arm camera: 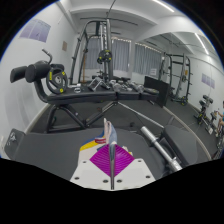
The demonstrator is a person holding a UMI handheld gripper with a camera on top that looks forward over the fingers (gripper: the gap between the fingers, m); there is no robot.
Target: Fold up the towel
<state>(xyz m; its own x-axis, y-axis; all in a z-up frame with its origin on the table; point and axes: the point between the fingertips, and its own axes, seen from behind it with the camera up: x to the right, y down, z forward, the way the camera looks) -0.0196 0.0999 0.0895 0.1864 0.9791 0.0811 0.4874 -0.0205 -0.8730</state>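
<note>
Up close, 1 tool (111, 160), magenta pads nearly together, pinching 1 towel (109, 132), 1 weight bench (95, 103) beyond.

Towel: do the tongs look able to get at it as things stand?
Likely yes: the towel sticks up right at the tips of the tongs, with nothing in between; the bench lies farther off.

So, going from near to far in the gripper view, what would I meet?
Hand-held gripper, its fingers pointing at the bench → pale bit of cloth at its fingertips → black padded bench → tall metal weight rack → windows on the back wall.
</note>
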